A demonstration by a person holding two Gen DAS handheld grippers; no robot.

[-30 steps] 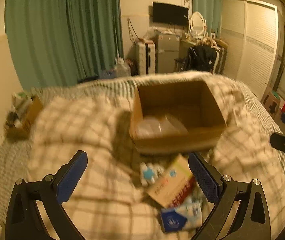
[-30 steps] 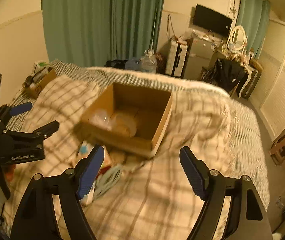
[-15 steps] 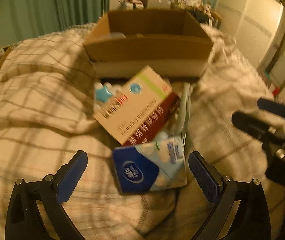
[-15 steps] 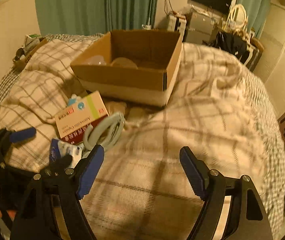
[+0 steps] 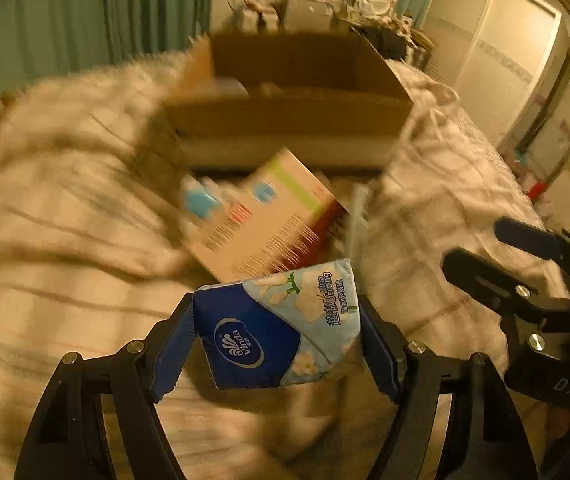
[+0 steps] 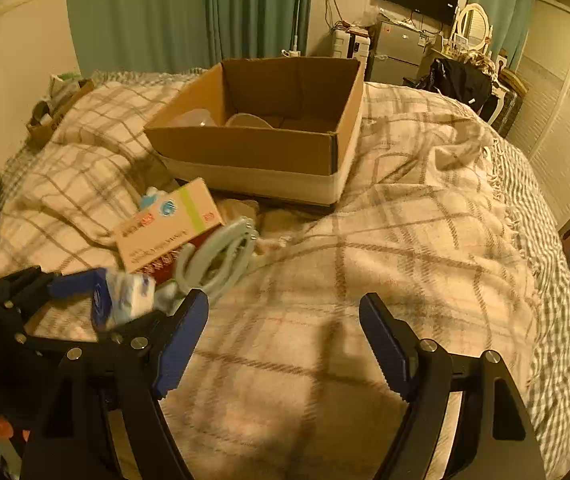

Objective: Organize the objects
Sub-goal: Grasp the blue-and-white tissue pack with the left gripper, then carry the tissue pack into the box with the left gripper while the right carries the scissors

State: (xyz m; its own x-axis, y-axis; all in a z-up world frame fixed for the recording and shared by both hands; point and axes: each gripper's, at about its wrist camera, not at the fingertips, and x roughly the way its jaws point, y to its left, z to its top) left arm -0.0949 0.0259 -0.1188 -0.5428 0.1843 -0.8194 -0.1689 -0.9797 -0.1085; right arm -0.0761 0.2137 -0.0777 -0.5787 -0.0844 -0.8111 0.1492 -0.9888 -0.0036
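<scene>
My left gripper (image 5: 277,344) is shut on a blue and white Vinda tissue pack (image 5: 281,328) and holds it just above the plaid blanket; the pack also shows in the right wrist view (image 6: 123,298). Behind it lie a beige medicine box (image 5: 261,224), a small blue-capped bottle (image 5: 201,204) and a pale coiled cable (image 6: 221,254). An open cardboard box (image 6: 261,148) with clear items inside sits further back. My right gripper (image 6: 285,344) is open and empty over the blanket, to the right of the pile.
The plaid blanket (image 6: 405,240) covers a bed with a checked sheet at its right edge (image 6: 557,280). A small carton with clutter (image 6: 53,108) sits at the bed's far left. Green curtains, a fridge and wardrobes stand beyond.
My left gripper has closed on the tissue pack and lifted it off the blanket. The right gripper has moved lower and nearer to the pile.
</scene>
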